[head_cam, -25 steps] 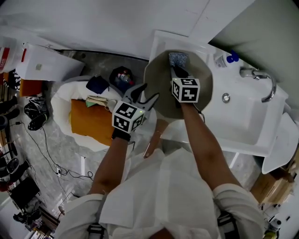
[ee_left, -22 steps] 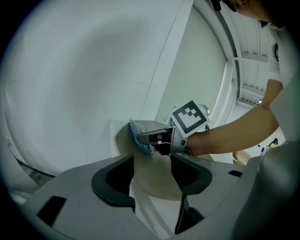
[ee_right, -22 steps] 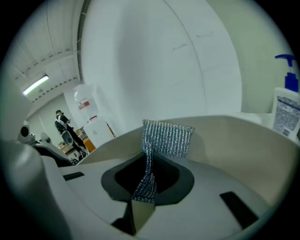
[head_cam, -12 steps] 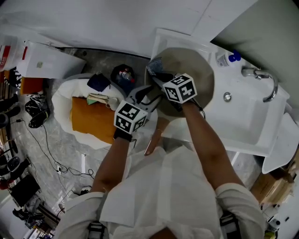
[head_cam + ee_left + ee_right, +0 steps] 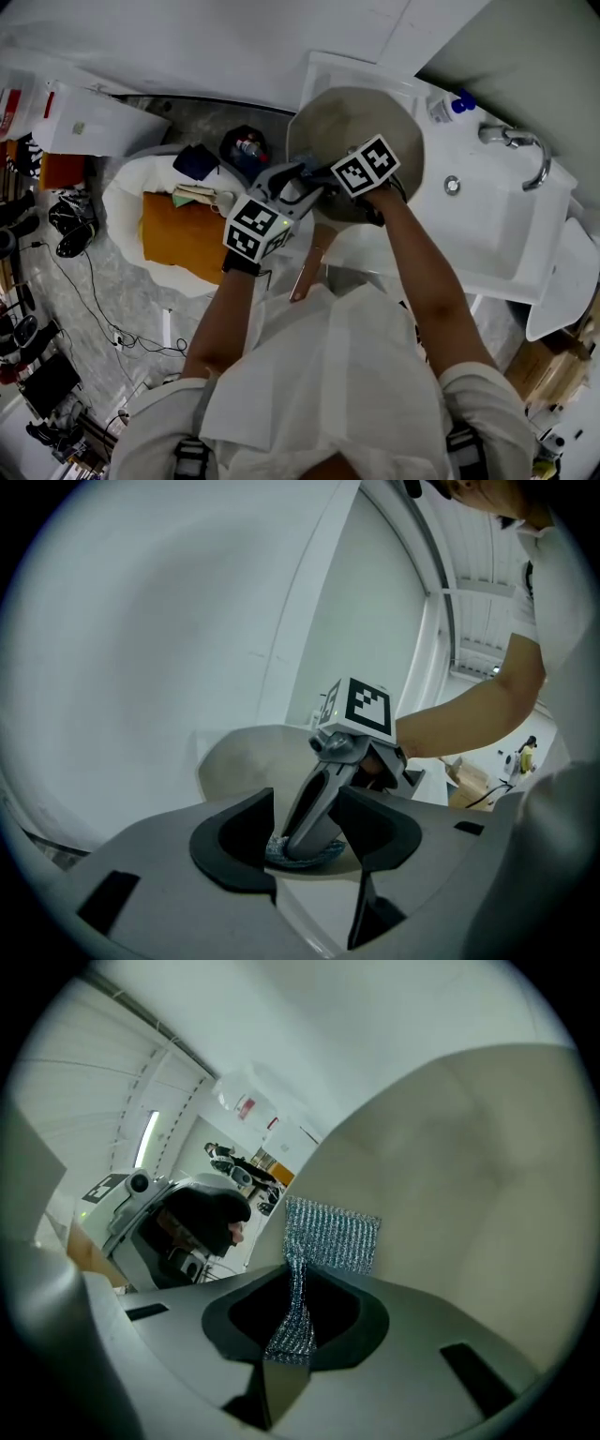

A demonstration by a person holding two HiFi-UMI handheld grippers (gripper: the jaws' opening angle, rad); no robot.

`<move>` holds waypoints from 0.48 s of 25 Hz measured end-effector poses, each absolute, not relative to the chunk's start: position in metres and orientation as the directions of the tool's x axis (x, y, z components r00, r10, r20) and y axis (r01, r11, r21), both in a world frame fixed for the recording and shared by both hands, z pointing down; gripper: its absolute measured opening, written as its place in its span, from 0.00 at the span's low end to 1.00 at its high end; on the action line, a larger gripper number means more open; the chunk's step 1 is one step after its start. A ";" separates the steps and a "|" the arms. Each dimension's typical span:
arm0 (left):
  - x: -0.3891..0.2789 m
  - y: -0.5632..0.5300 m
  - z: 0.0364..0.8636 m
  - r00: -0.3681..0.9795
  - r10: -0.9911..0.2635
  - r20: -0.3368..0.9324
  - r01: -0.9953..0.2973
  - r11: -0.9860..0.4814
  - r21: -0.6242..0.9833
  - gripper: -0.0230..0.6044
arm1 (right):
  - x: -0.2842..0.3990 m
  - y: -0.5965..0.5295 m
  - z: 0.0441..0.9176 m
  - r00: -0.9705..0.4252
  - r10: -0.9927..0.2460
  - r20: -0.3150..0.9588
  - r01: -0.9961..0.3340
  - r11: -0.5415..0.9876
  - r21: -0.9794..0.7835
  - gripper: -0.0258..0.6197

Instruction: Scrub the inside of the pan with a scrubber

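1. Head view: the pan (image 5: 375, 117) is lying at the white sink's (image 5: 487, 234) 10 o'clock end. The left gripper (image 5: 298, 183) and right gripper (image 5: 305, 167) are meeting at its 8 o'clock rim.
2. Left gripper view: its jaws are standing apart, having just been opening, gripping nothing; only the pan's rim is showing between them.
3. Right gripper view: its jaws are pinching the mesh scrubber (image 5: 333, 1232), which is lying on the pan's inner wall.

I read the pan (image 5: 367, 117) as dull beige inside; scrubber (image 5: 330, 1234) silver-blue, fine woven mesh; left gripper (image 5: 311, 838) and right gripper (image 5: 292, 1318) grey with black pads; marker cube (image 5: 255, 228) black-and-white squares; sink (image 5: 487, 234) white; cloth (image 5: 178, 244) orange; shirt (image 5: 328, 375) white; floor (image 5: 103, 300) grey, mottled.
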State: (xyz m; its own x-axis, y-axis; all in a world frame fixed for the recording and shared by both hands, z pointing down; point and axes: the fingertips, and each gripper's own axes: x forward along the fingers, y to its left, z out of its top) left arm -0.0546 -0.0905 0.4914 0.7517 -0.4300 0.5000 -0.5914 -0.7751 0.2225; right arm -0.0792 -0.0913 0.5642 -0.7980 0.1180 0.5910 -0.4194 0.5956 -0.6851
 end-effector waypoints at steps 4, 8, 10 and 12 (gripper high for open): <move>-0.061 -0.091 0.486 0.745 -0.459 0.485 -0.608 -0.766 0.209 0.32 | -0.070 -0.062 0.563 -0.772 0.285 0.569 -0.360 0.542 -0.760 0.12; -0.069 -0.098 0.484 0.719 -0.495 0.488 -0.641 -0.744 0.190 0.32 | -0.050 -0.038 0.557 -0.704 0.415 0.577 -0.341 0.515 -0.787 0.12; -0.065 -0.101 0.486 0.709 -0.500 0.497 -0.647 -0.742 0.177 0.32 | -0.035 -0.029 0.558 -0.647 0.453 0.613 -0.358 0.529 -0.769 0.12; -0.060 -0.102 0.487 0.706 -0.499 0.503 -0.648 -0.742 0.173 0.32 | -0.023 -0.022 0.561 -0.600 0.470 0.648 -0.378 0.547 -0.747 0.12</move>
